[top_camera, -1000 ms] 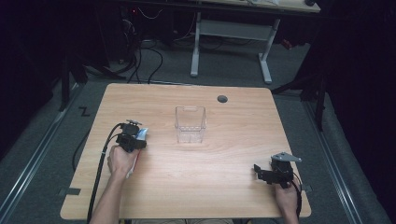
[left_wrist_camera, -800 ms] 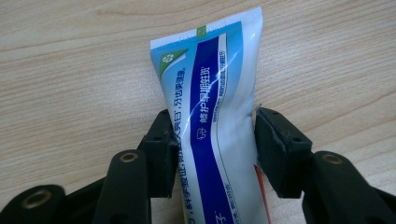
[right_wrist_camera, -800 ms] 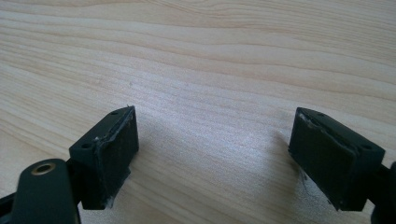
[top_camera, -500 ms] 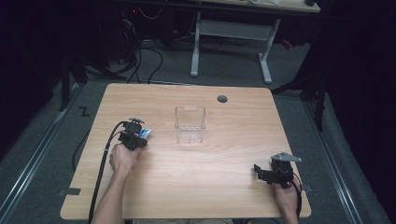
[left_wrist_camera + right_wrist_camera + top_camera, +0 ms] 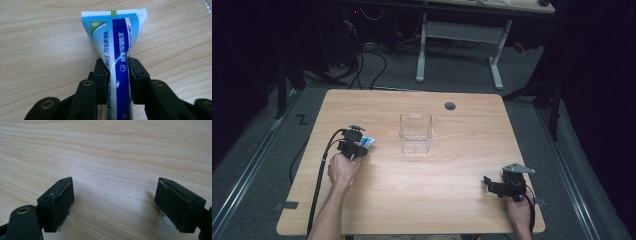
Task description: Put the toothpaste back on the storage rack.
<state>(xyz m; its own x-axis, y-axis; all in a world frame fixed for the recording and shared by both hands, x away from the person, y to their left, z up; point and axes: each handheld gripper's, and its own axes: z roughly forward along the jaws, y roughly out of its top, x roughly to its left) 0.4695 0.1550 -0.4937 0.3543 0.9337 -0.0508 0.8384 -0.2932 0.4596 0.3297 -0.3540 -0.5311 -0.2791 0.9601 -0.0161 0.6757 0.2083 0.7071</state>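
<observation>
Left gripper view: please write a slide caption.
Left gripper shut on a blue toothpaste tube above the wooden table.

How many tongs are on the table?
2. The left tongs are at the table's left side, squeezing a toothpaste tube. The right tongs are near the right corner, open.

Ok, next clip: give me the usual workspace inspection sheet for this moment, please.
Surface: light wooden table, round grommet hole near its far edge.
Job's things: blue and white toothpaste tube; clear plastic container at mid-table, upright, apparently empty.
Clutter: nothing seen.
Grippers: left hand-held gripper shut on the toothpaste tube, crimped end pointing away; right hand-held gripper open over bare wood, holding nothing.
Cables: black cable trails from the left hand-held gripper off the near edge.
Surroundings: dark room, grey floor, white desk frame and floor cables beyond.
</observation>
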